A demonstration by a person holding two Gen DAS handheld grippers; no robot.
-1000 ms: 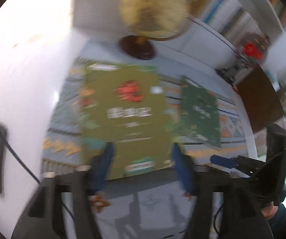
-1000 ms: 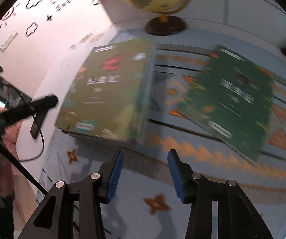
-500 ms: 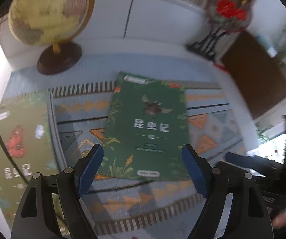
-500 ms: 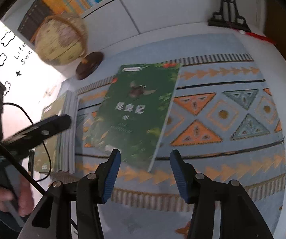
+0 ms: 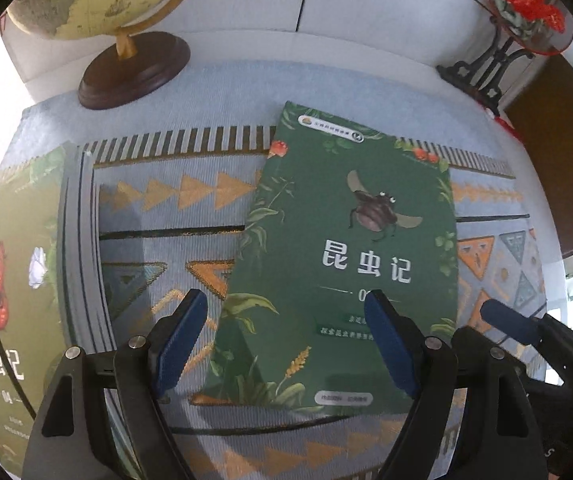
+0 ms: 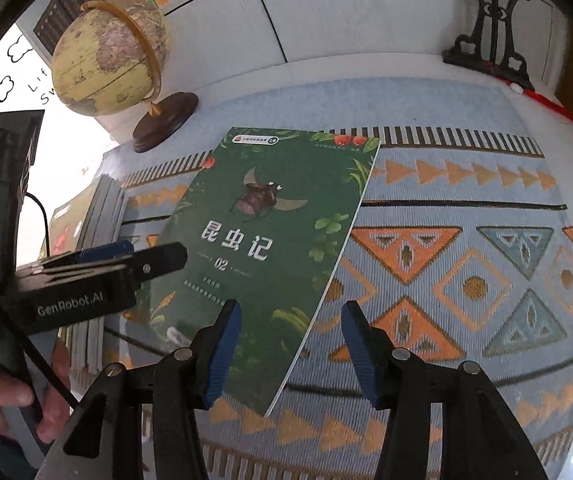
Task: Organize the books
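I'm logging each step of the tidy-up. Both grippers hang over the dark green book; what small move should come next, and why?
Probably lower the right gripper onto the dark green book's near right edge: it lies flat on the patterned cloth, apart from the stack, ungripped.

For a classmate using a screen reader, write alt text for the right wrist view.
A dark green book with a beetle on its cover lies flat on a patterned cloth, the open right gripper empty above its near corner. The left gripper, a book stack and a globe are at left.
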